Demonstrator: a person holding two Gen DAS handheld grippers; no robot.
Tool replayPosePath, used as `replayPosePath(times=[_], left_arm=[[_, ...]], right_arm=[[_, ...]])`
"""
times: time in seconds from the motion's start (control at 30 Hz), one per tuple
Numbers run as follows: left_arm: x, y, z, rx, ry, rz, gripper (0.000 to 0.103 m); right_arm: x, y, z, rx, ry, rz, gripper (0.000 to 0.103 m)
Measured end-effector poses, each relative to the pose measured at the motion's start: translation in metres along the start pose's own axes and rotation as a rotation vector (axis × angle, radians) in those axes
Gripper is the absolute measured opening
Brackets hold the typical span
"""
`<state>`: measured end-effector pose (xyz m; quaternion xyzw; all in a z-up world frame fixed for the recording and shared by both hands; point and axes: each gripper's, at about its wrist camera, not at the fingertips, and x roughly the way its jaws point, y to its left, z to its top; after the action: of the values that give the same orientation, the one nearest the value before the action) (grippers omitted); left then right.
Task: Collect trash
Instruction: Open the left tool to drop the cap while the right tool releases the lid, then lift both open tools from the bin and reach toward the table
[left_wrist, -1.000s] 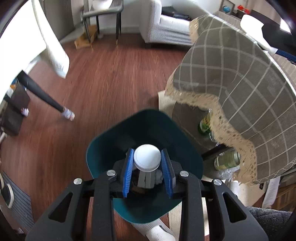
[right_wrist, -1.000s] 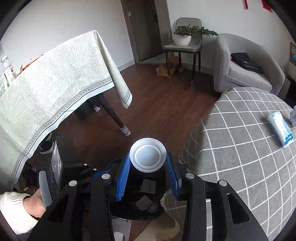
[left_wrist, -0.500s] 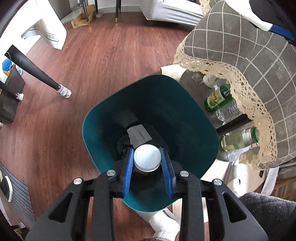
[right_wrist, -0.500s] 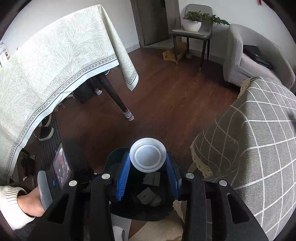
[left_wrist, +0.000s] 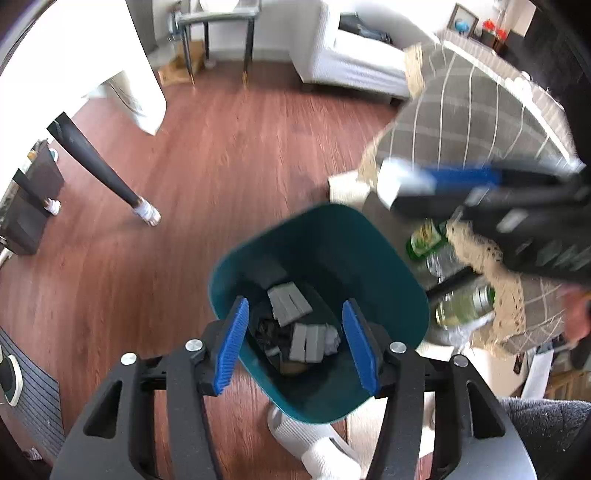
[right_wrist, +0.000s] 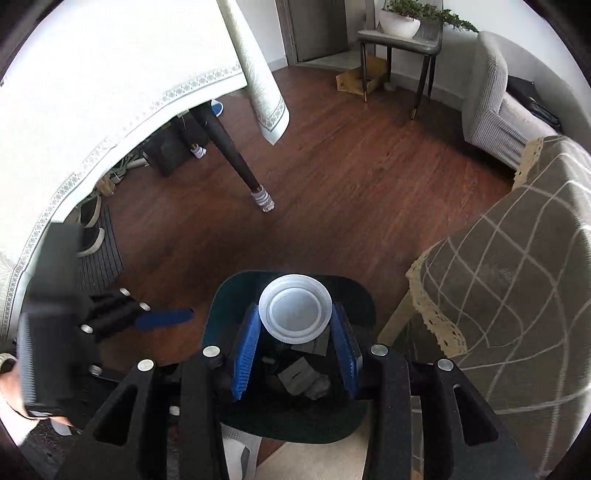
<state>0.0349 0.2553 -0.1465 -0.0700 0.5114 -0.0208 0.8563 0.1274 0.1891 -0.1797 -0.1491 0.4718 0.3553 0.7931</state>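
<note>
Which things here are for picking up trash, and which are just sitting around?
For the job:
teal bin
grey scraps inside it
white-lidded container in the right hand-held gripper
left hand-held gripper, just opened, empty

Just lying about:
bottles under the checked tablecloth
armchair
potted plant

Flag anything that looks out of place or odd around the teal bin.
Several bottles lie on their sides on the floor under the checked tablecloth, beside the teal bin; litter, not storage. Nothing spilled.

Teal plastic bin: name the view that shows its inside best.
Left wrist view: the teal plastic bin lies open between spread pads, grey scraps visible. In the right wrist view, a held white-capped container hides much of it.
</note>
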Motion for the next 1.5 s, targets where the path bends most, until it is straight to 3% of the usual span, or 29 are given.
replayPosePath(times=[0.37, 0.53, 0.77, 1.0, 1.2, 1.5], left_arm=[[-0.052, 0.010, 0.016, -0.033, -0.156, -0.011, 0.055], [-0.076, 0.007, 0.022, -0.018, -0.239, -0.034, 0.047], [-0.095, 0.003, 0.030, -0.013, -0.285, -0.061, 0.032], [-0.118, -0.010, 0.035, 0.005, -0.347, -0.082, 0.032], [-0.133, -0.027, 0.039, 0.034, -0.392, -0.089, 0.032], [-0.149, -0.044, 0.048, 0.023, -0.438, -0.101, 0.032]], right_arm=[[0.057, 0.002, -0.020, -0.002, 0.157, -0.008, 0.040], [0.076, 0.003, -0.034, 0.002, 0.219, -0.005, 0.040], [0.101, 0.006, -0.051, 0.001, 0.301, 0.021, 0.040], [0.115, 0.005, -0.069, -0.022, 0.363, 0.014, 0.040], [0.114, 0.004, -0.082, -0.032, 0.375, 0.000, 0.051], [0.069, 0.005, -0.077, -0.058, 0.267, 0.021, 0.051]])
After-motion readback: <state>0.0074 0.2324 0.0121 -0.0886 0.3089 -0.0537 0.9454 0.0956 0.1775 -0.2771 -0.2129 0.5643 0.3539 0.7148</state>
